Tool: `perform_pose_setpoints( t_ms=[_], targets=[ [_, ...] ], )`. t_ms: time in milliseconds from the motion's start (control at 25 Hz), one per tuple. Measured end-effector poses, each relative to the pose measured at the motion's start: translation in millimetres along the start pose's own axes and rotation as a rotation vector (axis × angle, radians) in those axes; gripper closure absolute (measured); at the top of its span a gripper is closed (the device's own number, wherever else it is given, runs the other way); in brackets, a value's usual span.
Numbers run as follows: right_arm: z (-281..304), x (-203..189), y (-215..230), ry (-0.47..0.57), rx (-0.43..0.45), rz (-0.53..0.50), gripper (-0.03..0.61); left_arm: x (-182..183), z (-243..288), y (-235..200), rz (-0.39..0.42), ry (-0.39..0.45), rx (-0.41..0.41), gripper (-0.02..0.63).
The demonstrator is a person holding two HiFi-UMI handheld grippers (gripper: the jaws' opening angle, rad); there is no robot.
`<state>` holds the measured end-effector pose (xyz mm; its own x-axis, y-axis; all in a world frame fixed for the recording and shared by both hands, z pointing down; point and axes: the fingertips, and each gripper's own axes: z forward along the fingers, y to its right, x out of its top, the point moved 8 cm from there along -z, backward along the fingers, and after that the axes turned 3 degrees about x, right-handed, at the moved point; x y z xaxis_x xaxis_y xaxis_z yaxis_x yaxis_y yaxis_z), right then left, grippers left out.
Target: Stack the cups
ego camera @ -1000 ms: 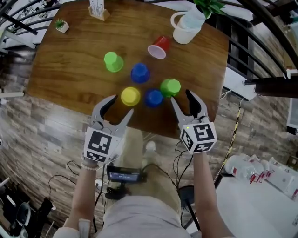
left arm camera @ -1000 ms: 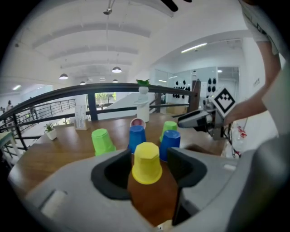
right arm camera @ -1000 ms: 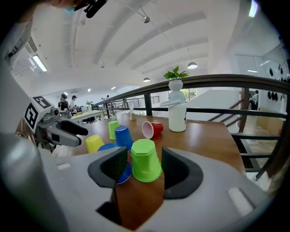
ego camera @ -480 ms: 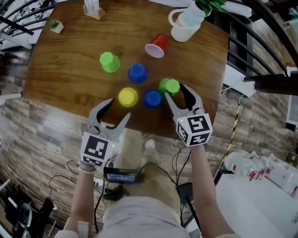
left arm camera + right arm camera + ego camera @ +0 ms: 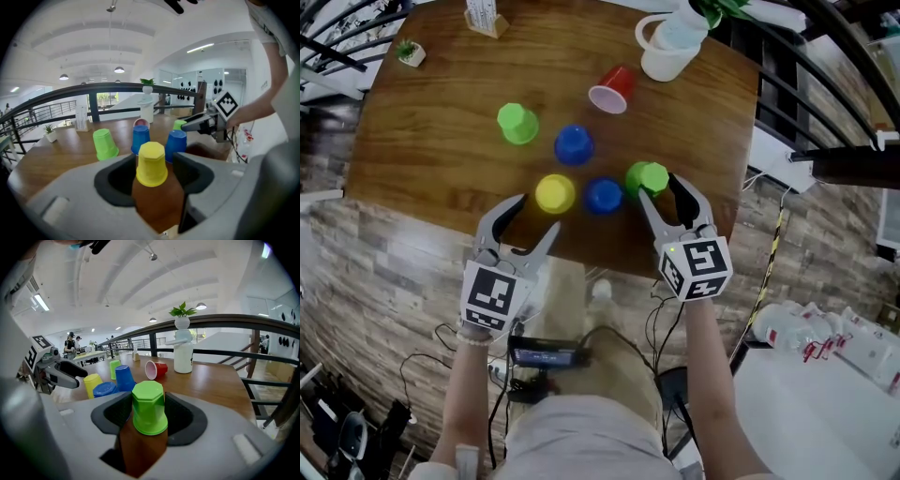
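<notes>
- Head view: table (image 5: 422, 150) bearing six cups, five of them upside down: far green cup (image 5: 517, 123), far blue cup (image 5: 573, 144), yellow cup (image 5: 554, 193), near blue cup (image 5: 603, 195), near green cup (image 5: 646, 177). The red cup (image 5: 614, 90) lies on its side.
- The jug (image 5: 661, 54) is cut off by the top edge, its top hidden under leaves.
- The left gripper (image 5: 536, 214) is spread wide and empty, with the yellow cup just ahead of its tips.
- The right gripper (image 5: 660, 190) is spread wide, its tips flanking the near green cup.
- Left gripper view: jaws apart, and the yellow cup stands beyond them on the table. The red cup is mostly hidden behind the far blue cup. The near green cup is partly covered by the right gripper.
- Right gripper view: jaws apart, with the near green cup upright between them. Contact with the pads cannot be made out. The near blue cup is half hidden behind the jaw body.
</notes>
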<state>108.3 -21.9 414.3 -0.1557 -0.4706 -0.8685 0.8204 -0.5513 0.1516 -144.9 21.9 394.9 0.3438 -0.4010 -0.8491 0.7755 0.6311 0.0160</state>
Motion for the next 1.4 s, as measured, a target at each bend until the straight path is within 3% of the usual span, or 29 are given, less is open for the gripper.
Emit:
perform_pose_setpoints(
  t_ms=[720, 1400],
  targets=[
    [-22, -23, -22, -0.032, -0.008, 0.026, 0.357, -10, 22, -3, 0.013, -0.039, -0.017, 0.379],
    [-54, -22, -23, 0.013, -0.045, 0.064, 0.357, -7, 36, 9, 0.018, -0.028, -0.069, 0.38]
  ],
)
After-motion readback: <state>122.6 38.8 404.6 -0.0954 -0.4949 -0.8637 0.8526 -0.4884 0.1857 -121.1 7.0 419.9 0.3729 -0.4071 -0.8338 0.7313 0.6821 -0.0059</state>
